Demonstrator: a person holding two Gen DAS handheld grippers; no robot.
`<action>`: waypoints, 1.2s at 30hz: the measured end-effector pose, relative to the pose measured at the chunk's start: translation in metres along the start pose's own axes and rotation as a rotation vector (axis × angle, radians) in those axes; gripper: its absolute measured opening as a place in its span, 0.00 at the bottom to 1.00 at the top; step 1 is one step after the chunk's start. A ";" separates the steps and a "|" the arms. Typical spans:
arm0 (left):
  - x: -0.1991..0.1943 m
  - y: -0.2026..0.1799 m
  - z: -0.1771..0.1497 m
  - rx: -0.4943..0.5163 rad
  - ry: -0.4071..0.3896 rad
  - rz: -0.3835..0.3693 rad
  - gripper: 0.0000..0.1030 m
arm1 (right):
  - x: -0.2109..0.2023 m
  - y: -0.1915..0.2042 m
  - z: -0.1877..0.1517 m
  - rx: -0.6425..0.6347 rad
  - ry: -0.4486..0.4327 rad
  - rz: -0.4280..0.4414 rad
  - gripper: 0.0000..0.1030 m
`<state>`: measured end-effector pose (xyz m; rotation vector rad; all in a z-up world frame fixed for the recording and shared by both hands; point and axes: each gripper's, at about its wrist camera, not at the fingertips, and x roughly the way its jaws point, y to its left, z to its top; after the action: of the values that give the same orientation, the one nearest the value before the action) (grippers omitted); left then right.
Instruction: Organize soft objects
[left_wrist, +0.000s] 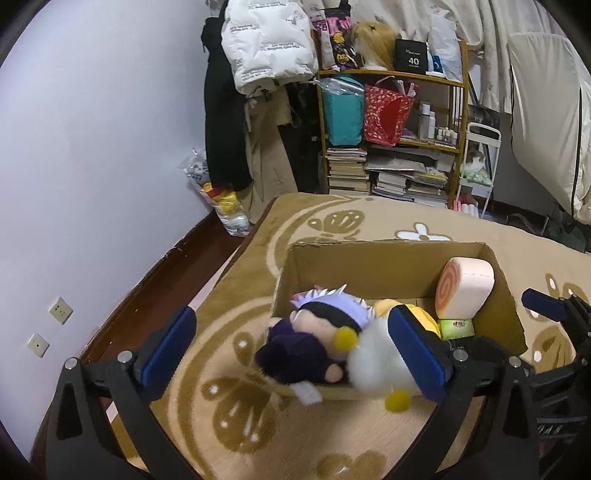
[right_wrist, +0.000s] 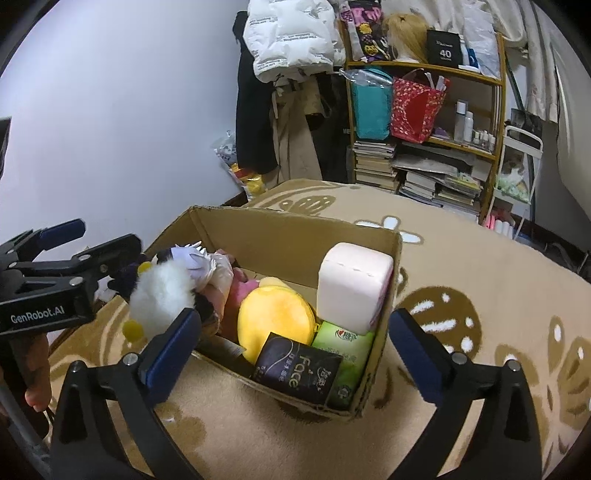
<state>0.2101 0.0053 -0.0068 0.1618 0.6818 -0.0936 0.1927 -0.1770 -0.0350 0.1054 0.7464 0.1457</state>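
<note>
Left gripper (left_wrist: 295, 350) wide open, nothing pinched between its blue pads (left_wrist: 168, 345). Just ahead of it, between the two fingers, a cardboard box (left_wrist: 373, 258) on a tan rug (left_wrist: 236, 417) with brown flower shapes. Right in front of the left gripper, a doll with purple hair (left_wrist: 325, 314) and dark clothes, lying over the near edge of the box, partly hanging out. Next to the doll, close by the right pad, a white fluffy toy (left_wrist: 373, 365) with yellow balls on it, also spilling over the edge. Further ahead and to the right, at the far corner of the box, a pink roll cushion (left_wrist: 465, 288) with an orange swirl on its end, standing on a green pack (left_wrist: 458, 328).

Right gripper (right_wrist: 295, 343) wide open too, holding nothing. Between its fingers, the near corner of the same box. Closest to it, a dark packet (right_wrist: 297, 369) with "Face" on it, leaning inside the box. Just behind that, a round yellow cushion (right_wrist: 275, 314). Beside the dark packet, toward the right finger, the green pack. Behind the green pack, the pink cushion standing tall against the box wall.

Off to the left of the right gripper, the black body of the left gripper, near the white fluffy toy. Far ahead of both, a wooden shelf (right_wrist: 495, 110) full of books, bags and bottles.
</note>
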 end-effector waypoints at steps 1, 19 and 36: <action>-0.004 0.002 0.000 -0.003 0.002 0.005 1.00 | -0.003 -0.001 -0.001 0.007 -0.002 -0.002 1.00; -0.110 0.012 0.005 0.006 -0.104 0.056 1.00 | -0.101 -0.007 0.017 0.049 -0.090 -0.042 1.00; -0.211 0.009 -0.032 -0.017 -0.234 0.031 1.00 | -0.199 0.019 -0.008 0.020 -0.203 -0.031 1.00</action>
<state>0.0284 0.0264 0.1032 0.1422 0.4461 -0.0751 0.0415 -0.1916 0.0945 0.1258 0.5469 0.0962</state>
